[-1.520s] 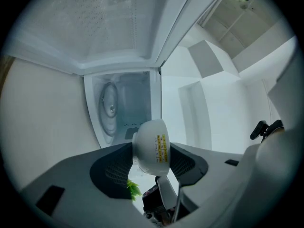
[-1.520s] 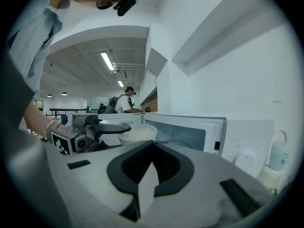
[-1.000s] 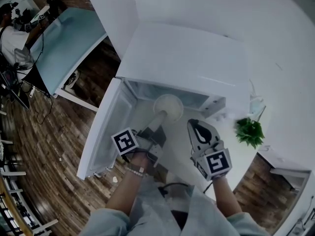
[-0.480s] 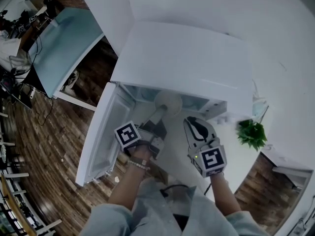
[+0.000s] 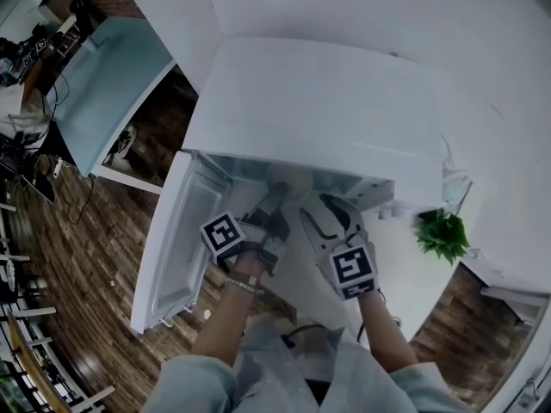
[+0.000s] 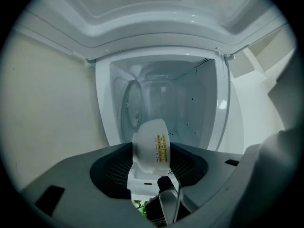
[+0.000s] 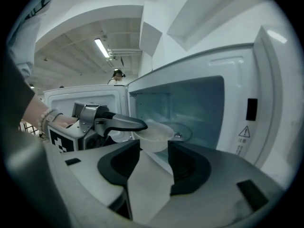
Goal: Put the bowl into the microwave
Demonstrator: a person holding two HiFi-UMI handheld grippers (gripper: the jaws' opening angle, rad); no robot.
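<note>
One bowl: white, round, glossy; hung in the open microwave mouth.
Left gripper: was clamped on its rim.
Right gripper: jaws were opening, empty; bowl just beyond them.

Person with two hand-held tools. The left gripper and right gripper (jaws opening, nothing between them) have grey shells, each topped by a white cube printed with black square markers. The jaw pads are dark and finely ribbed. Loose, pale grey-blue sleeves; a beaded bracelet on the left wrist; a thin dark cable.
</note>
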